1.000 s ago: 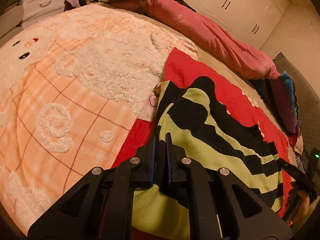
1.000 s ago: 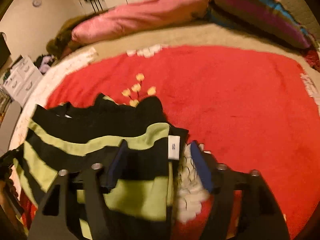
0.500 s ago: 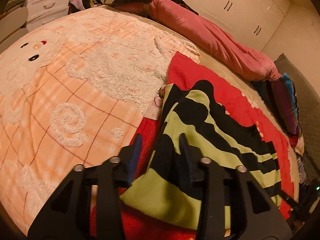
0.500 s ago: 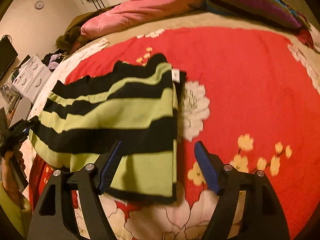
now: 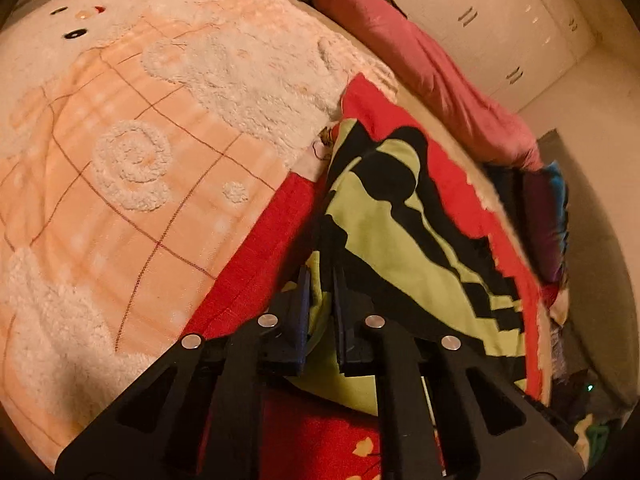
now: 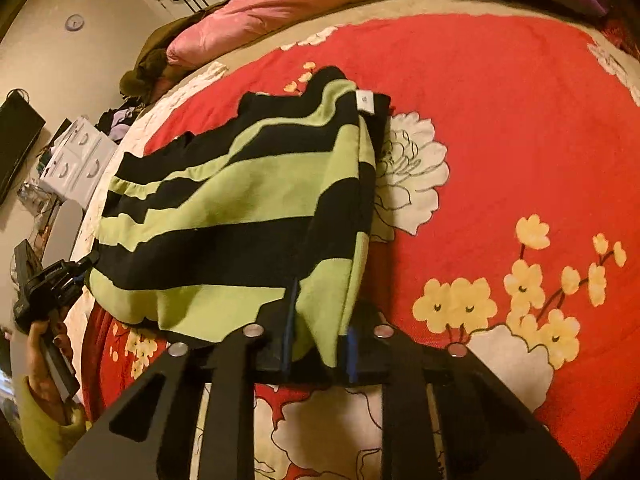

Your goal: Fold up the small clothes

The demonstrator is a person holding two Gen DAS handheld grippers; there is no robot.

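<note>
You've just re-clamped both grippers, left gripper (image 5: 320, 300) and closing right gripper (image 6: 318, 316), on the striped sweater's (image 6: 240, 208) near hem, ready for the next fold.

The striped sweater (image 6: 240, 208) is soft matt knit cloth. Beneath it, the red blanket (image 6: 500, 128) looks plush and fleecy; beside that, the peach blanket (image 5: 120, 152) has nubbly raised tufts. The tongs (image 5: 321, 292) are matt black plastic with shiny metal rivets.
</note>
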